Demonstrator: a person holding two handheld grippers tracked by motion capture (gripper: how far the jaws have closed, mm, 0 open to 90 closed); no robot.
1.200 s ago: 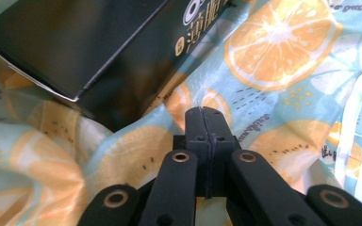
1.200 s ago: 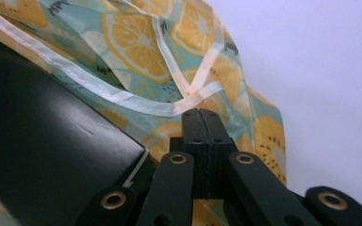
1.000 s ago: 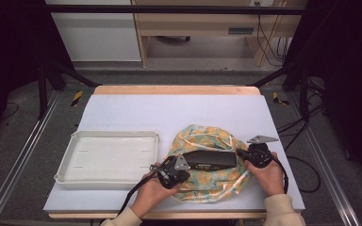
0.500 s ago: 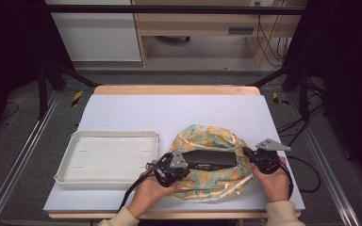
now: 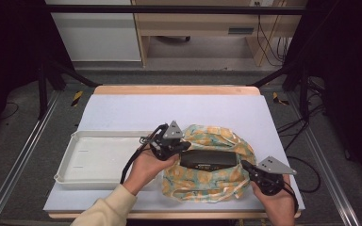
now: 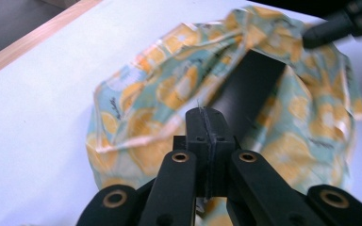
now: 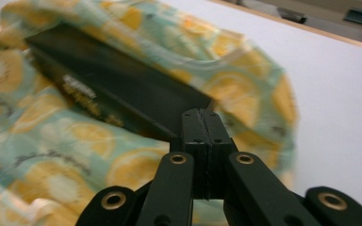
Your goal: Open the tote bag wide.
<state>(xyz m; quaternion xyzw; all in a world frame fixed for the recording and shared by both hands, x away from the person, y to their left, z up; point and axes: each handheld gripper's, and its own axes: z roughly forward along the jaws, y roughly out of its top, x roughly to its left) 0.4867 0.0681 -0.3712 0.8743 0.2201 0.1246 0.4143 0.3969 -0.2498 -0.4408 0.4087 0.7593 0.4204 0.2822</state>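
White tray [image 5: 99, 157] at the left of the counter [image 5: 122, 113]. Just beside it, left claw [image 5: 181, 145] clenched, apparently on nothing, by the left end of a black box [image 5: 208, 159]. Box nested in a lemon-print cloth [image 5: 212, 181] right of centre. Right claw [image 5: 246, 165] clenched too, at the box's right end, perhaps touching the cloth.

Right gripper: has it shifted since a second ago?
Yes. The right gripper has slid off the black box toward the table's near right corner, and now sits at the lemon-print cloth's right edge.
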